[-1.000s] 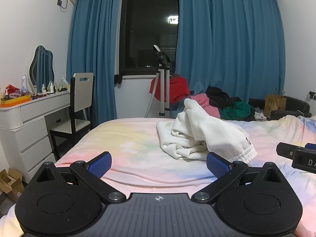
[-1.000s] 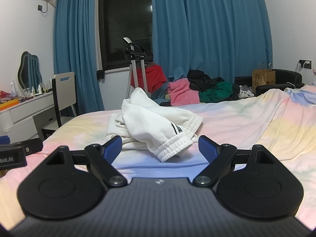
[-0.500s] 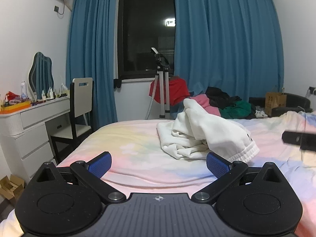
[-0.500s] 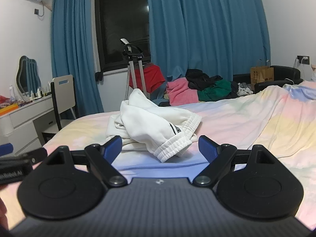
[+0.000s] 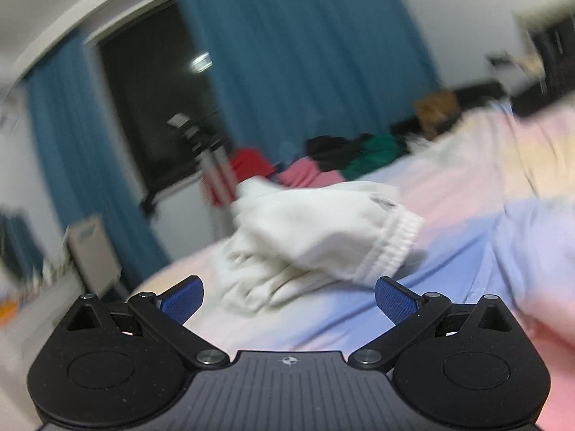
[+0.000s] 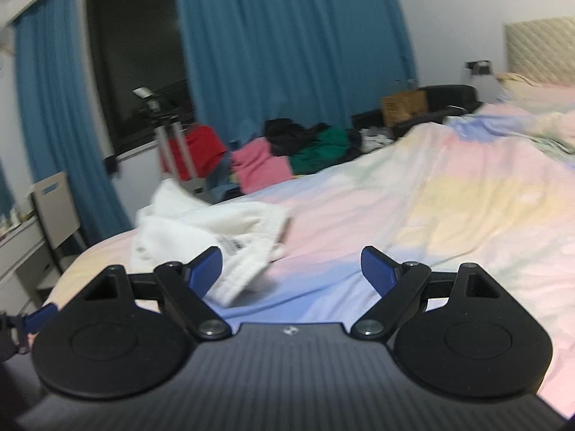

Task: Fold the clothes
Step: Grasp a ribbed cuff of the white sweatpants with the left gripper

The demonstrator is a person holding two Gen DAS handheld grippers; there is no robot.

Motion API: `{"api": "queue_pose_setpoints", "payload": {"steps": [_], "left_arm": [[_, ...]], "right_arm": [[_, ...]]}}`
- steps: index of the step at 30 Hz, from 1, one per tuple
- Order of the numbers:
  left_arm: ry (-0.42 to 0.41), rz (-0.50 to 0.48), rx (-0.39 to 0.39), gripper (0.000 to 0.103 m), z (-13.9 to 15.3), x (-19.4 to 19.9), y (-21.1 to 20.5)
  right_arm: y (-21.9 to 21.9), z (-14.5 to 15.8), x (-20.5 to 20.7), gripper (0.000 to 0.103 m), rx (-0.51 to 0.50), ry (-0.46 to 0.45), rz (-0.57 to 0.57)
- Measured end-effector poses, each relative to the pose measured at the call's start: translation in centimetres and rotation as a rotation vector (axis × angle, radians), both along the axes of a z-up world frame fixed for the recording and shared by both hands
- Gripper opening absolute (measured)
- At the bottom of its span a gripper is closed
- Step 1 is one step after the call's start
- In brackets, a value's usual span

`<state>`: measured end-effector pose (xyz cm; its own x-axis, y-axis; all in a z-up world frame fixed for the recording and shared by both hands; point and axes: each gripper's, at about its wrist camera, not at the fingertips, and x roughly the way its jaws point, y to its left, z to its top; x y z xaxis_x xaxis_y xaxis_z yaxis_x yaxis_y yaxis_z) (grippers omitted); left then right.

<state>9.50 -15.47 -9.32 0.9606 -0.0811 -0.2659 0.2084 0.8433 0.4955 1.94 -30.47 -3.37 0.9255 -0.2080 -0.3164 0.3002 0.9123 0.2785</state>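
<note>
A crumpled white garment (image 5: pixel 316 237) with a ribbed cuff lies on the pastel bedspread (image 5: pixel 467 258), just beyond my left gripper (image 5: pixel 289 296), which is open and holds nothing. The left wrist view is tilted and blurred. In the right wrist view the same white garment (image 6: pixel 201 226) sits to the left of centre. My right gripper (image 6: pixel 291 269) is open and empty, its left pad (image 6: pixel 208 265) overlapping the garment's cuff in the image. The bedspread (image 6: pixel 431 215) stretches away to the right.
A heap of pink, green, black and red clothes (image 6: pixel 287 151) lies beyond the far edge of the bed, below blue curtains (image 6: pixel 287 36). A chair (image 6: pixel 57 208) and white dresser (image 6: pixel 18 248) stand at left. A tripod (image 6: pixel 161 136) stands by the window.
Both grippers have moved closer to the white garment and rolled, so both views now tilt. The left view has swung right and blurred. Both jaws stay open.
</note>
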Motion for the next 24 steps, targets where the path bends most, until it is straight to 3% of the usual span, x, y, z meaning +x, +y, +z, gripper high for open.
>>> {"api": "queue_pose_setpoints", "payload": {"steps": [4, 10, 13, 16, 18, 24], "left_arm": [[-0.02, -0.041, 0.175, 0.101, -3.3, 4.1, -4.9], [-0.124, -0.018, 0.324, 0.101, -7.1, 8.5, -10.0], [-0.176, -0.007, 0.399, 0.095, -9.1, 10.7, -12.6], [-0.191, 0.023, 0.368, 0.082, -8.7, 12.6, -13.3], [-0.189, 0.009, 0.324, 0.066, -7.4, 13.0, -13.1], [-0.157, -0.033, 0.132, 0.046, -1.3, 11.6, -9.1]], "right_arm": [[-2.8, -1.8, 0.9, 0.086, 0.064, 0.038, -0.068], [-4.5, -3.9, 3.0, 0.086, 0.133, 0.072, -0.109], [-5.0, -4.6, 4.1, 0.086, 0.173, 0.083, -0.128], [-5.3, -5.0, 4.4, 0.086, 0.193, 0.082, -0.145], [-5.5, -5.2, 4.5, 0.086, 0.204, 0.08, -0.156], [-5.6, -5.6, 4.9, 0.086, 0.219, 0.07, -0.172]]}}
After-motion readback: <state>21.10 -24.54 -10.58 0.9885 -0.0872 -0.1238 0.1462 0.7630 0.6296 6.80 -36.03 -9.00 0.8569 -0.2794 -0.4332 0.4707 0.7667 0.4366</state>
